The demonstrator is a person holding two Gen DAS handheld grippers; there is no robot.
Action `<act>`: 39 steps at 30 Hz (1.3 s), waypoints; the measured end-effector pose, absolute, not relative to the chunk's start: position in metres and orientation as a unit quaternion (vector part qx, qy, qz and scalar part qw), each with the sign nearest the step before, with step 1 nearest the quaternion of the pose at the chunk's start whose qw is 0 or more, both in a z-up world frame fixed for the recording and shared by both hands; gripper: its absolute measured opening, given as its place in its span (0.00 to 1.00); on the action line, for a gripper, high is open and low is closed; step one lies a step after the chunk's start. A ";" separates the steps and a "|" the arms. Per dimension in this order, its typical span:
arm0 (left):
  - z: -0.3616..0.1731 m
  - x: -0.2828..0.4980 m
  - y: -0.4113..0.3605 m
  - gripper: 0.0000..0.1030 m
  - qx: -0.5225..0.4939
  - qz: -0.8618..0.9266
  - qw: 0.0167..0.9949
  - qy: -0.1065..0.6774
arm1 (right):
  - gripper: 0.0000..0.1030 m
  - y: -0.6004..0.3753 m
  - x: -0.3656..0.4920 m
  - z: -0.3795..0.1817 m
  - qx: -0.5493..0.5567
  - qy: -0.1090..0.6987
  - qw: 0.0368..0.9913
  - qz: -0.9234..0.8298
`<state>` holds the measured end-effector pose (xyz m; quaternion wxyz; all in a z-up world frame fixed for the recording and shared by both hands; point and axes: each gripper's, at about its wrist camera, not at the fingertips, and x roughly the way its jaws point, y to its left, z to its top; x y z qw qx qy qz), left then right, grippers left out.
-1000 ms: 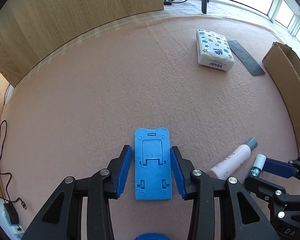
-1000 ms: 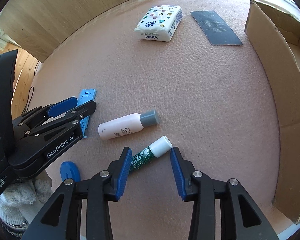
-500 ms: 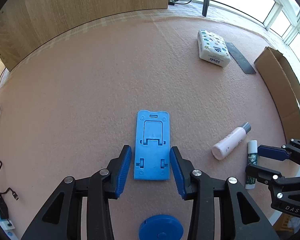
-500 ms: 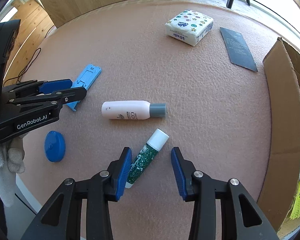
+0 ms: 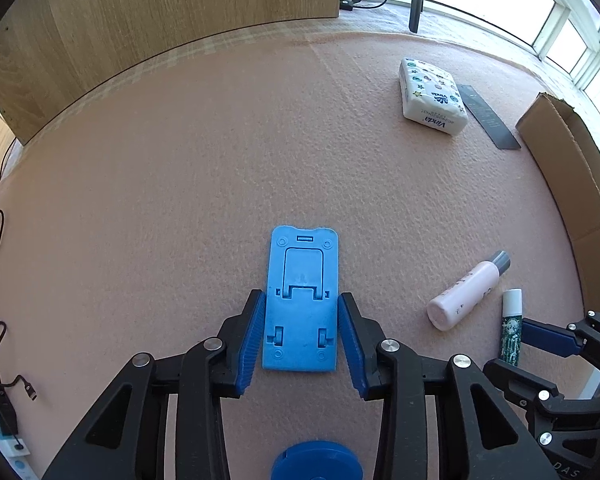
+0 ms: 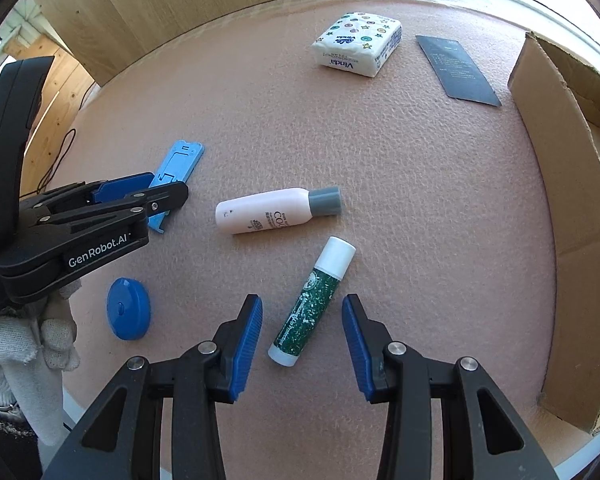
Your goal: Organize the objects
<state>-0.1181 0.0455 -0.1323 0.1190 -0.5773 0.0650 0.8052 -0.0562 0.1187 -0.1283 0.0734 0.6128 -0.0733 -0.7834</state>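
**Both grippers poised over their targets, nothing pinched yet**

Left wrist view: left gripper (image 5: pixel 302 336) pointing steeply down at the pink desk (image 5: pixel 220 160), straddling the near half of the blue phone stand (image 5: pixel 302 300) at lower centre. Stand lying flat, long axis running straight up the frame, in line with the jaws. Jaws spread just wider than the stand and lately drawn in a little, left pad about touching the edge, a sliver of desk showing by the right pad; not yet a pinch. Blue round case (image 5: pixel 316 462) peeking in at the bottom edge. At lower right, right gripper (image 5: pixel 548 344) beside the green tube (image 5: pixel 511 326), pink bottle (image 5: pixel 468 290) just left of it.

Right wrist view: right gripper (image 6: pixel 302 336) also aimed steeply down, jaws spread with clear gaps either side of the green tube (image 6: pixel 312 300). Tube lying slantwise at lower centre, white cap toward upper right, base between the pads; long axis skewed from the jaws, so probably a small wrist roll needed before closing. Pink bottle (image 6: pixel 274 210) above it, apart. Left gripper (image 6: pixel 140 196) at mid left over the blue phone stand (image 6: pixel 178 168), gloved hand (image 6: pixel 28 344) below. Cardboard box (image 6: pixel 568 200) along the right edge, likely the destination.
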 end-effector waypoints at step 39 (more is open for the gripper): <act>-0.117 -0.088 0.006 0.38 -0.561 0.824 0.073 -0.027 | 0.14 0.184 -0.027 -0.120 0.590 -0.077 0.098 -0.798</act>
